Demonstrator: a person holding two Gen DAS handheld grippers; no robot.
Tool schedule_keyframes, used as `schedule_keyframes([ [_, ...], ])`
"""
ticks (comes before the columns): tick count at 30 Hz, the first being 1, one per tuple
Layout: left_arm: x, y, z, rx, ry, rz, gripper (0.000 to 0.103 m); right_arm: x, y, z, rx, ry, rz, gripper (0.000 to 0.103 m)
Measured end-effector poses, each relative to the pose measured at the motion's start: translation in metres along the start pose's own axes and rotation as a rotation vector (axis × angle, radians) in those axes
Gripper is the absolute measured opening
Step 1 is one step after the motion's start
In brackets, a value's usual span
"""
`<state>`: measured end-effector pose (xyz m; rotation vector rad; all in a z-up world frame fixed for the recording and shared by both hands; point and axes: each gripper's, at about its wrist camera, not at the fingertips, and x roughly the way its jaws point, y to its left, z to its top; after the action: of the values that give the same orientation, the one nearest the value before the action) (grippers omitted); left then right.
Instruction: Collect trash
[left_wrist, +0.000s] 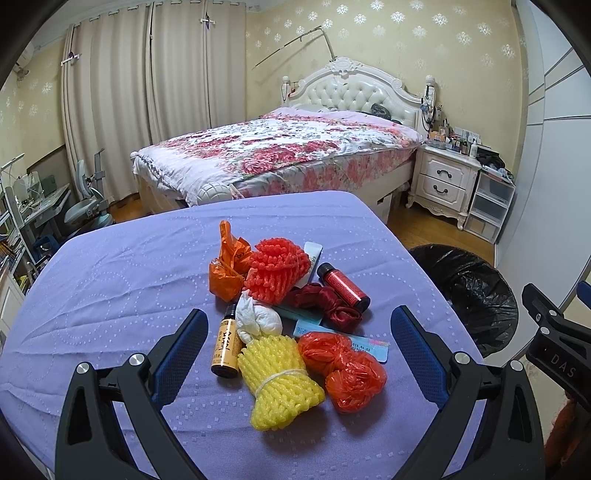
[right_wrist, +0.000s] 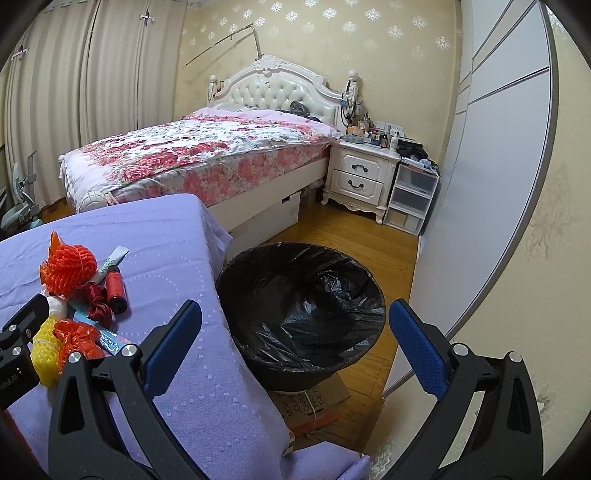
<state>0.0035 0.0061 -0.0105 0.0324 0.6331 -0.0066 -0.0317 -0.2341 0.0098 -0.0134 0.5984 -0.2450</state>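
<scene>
The left hand-held gripper (left_wrist: 299, 354) stands wide open and empty over the trash pile on the purple worktop (left_wrist: 110, 266); the right hand-held gripper (right_wrist: 295, 347), likewise open and empty, faces the black-lined bin (right_wrist: 301, 314). Nearest, the yellow foam net (left_wrist: 277, 384) lies lengthwise toward the camera. Beyond it, the red bottle (left_wrist: 343, 286) points its cap away toward the bed (left_wrist: 280, 147).

Flat pale-blue packets (left_wrist: 308, 326) lie mostly buried under the trash pile; the yellow foam net bundle (right_wrist: 46, 349) sits half behind the left hand-held gripper (right_wrist: 20, 332).

bed (left_wrist: 280, 147) floral cover | curtains (left_wrist: 147, 81) drawn | nightstand (right_wrist: 364, 175) white | floor (right_wrist: 343, 229) wood
</scene>
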Motion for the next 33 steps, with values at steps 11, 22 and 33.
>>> schedule_keyframes([
  [11,0.0021,-0.0019,-0.0053,0.001,0.006,0.003,0.097,0.0001,-0.001,-0.0012,0.001,0.002,-0.002,0.099],
  [22,0.002,-0.0014,-0.0039,0.0,0.008,0.002,0.097,0.0006,-0.0012,-0.0008,0.001,0.004,-0.002,0.099],
  [33,0.003,-0.0039,-0.0108,0.001,0.018,0.004,0.097,0.0016,-0.0034,-0.0027,0.003,0.008,-0.004,0.099],
])
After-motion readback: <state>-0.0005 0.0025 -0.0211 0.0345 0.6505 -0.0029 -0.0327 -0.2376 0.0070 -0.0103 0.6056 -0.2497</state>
